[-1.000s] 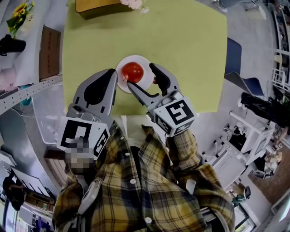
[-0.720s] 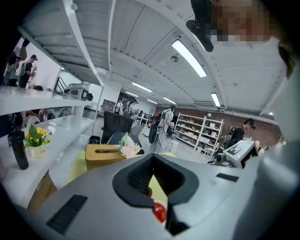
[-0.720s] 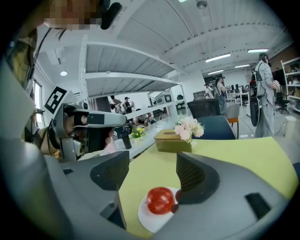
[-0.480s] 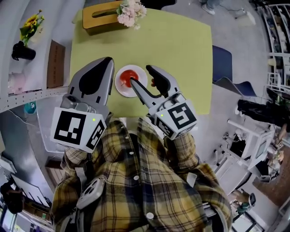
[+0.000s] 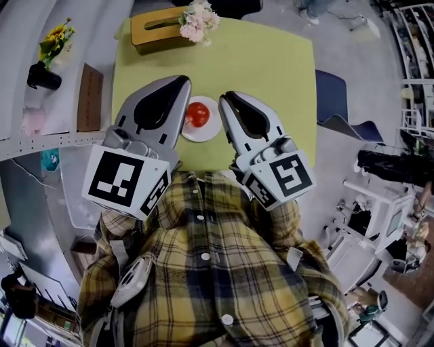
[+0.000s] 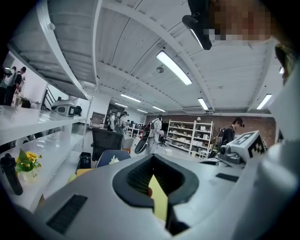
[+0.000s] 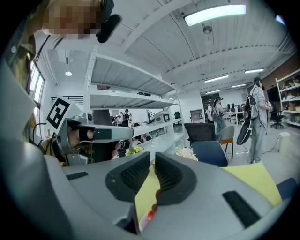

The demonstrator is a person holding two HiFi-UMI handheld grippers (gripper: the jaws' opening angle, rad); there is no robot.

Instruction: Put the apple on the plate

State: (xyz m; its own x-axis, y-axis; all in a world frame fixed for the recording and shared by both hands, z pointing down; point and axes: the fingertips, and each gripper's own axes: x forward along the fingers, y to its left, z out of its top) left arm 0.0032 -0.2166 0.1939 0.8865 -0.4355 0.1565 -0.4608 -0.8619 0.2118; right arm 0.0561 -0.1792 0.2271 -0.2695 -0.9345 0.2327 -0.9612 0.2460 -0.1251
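Note:
The red apple (image 5: 197, 114) rests on the small white plate (image 5: 206, 131) near the front edge of the green table (image 5: 271, 61). Both grippers hang high above it, close to the head camera. My left gripper (image 5: 183, 83) is shut and empty, to the left of the plate. To the right of the plate, my right gripper (image 5: 226, 99) has just been closing with nothing between its jaws; only a thin slit shows between them. In the right gripper view, a sliver of the apple (image 7: 150, 215) shows below the right gripper (image 7: 152, 157). The left gripper (image 6: 152, 159) shows only table through its hollow.
A wooden box (image 5: 159, 28) with pale flowers (image 5: 200, 15) stands at the table's far edge. A blue chair (image 5: 332, 95) is to the right. White shelving on the left holds sunflowers (image 5: 54, 34) and a black object (image 5: 41, 76). People stand in the distance.
Both grippers have risen away from the plate toward the camera. The right gripper's jaws went from wide open beside the apple to nearly together. The apple stays on the plate.

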